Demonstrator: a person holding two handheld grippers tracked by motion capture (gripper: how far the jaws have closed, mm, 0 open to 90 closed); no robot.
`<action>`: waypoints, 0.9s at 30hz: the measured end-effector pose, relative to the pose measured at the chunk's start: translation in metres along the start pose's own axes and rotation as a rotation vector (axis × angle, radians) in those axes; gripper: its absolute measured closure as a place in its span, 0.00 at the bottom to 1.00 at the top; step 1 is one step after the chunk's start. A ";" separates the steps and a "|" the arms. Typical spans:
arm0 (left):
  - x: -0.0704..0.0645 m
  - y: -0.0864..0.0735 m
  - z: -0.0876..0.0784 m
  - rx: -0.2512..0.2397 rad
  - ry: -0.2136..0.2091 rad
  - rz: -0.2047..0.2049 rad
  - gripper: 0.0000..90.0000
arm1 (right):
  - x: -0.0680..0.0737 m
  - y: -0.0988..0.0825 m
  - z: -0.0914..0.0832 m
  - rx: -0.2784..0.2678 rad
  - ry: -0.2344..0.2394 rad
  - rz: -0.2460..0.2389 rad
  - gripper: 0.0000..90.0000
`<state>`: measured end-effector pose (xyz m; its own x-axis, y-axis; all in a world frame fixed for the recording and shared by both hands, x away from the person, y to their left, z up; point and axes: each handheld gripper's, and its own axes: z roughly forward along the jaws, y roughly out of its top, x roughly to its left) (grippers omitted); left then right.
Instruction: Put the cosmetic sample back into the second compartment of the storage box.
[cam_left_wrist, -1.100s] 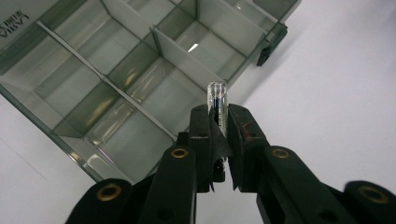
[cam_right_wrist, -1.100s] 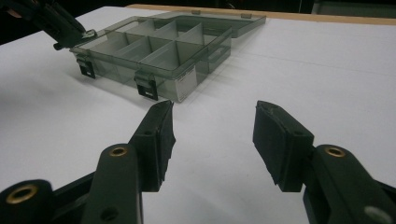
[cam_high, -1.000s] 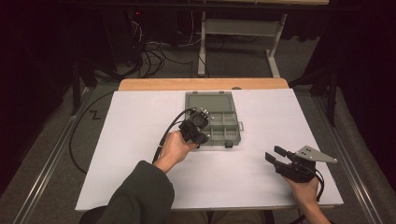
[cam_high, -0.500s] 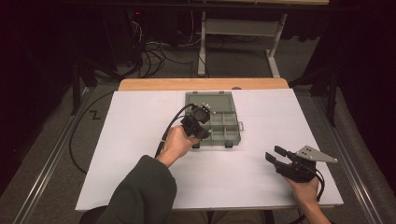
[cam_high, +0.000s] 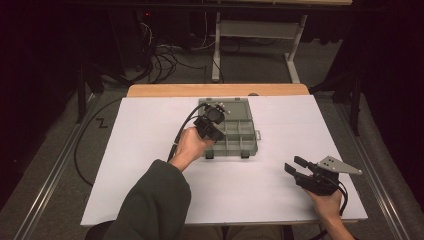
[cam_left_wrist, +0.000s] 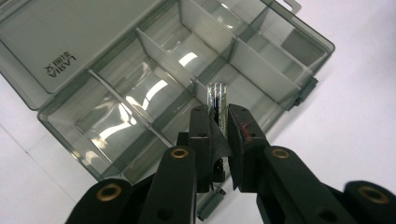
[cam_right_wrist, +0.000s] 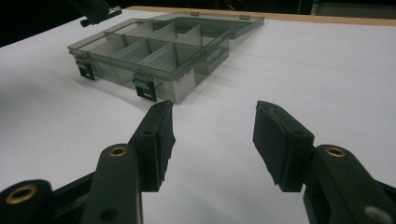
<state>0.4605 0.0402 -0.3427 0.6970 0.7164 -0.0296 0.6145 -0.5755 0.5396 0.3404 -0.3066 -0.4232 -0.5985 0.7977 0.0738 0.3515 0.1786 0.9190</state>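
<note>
A grey see-through compartment box (cam_high: 248, 134) lies open in the middle of the white table, its lid folded flat behind it. My left gripper (cam_high: 212, 125) hovers over the box's left compartments. In the left gripper view its jaws (cam_left_wrist: 219, 119) are shut on a small clear piece with a dark blue core (cam_left_wrist: 217, 95), which sticks up past the tips above the box's dividers (cam_left_wrist: 140, 70). My right gripper (cam_high: 294, 165) rests near the table's front right, open, nothing between its jaws (cam_right_wrist: 212, 126), which point toward the box (cam_right_wrist: 154, 51).
The white table top (cam_high: 150, 150) has free room left and right of the box. A wooden strip (cam_high: 165, 90) runs along its far edge. Cables and a metal frame stand on the floor beyond. The left gripper's cable (cam_high: 181, 131) trails down beside the hand.
My left gripper has moved a little farther away and up, from the box's front left edge to over its compartments, still holding the clear piece. The right gripper has stayed put.
</note>
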 end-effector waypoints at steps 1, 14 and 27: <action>0.001 0.001 0.000 -0.002 0.003 -0.003 0.89 | 0.000 0.000 0.000 0.000 0.000 0.000 0.55; 0.011 0.020 0.012 0.014 0.052 -0.018 0.89 | 0.000 0.000 0.001 0.002 0.004 -0.001 0.55; 0.019 0.028 0.031 0.042 0.089 -0.036 0.89 | 0.000 0.000 0.001 0.002 0.009 0.001 0.55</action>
<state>0.5023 0.0249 -0.3546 0.6396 0.7682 0.0277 0.6550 -0.5636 0.5033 0.3413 -0.3064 -0.4236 -0.6044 0.7929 0.0779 0.3533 0.1791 0.9182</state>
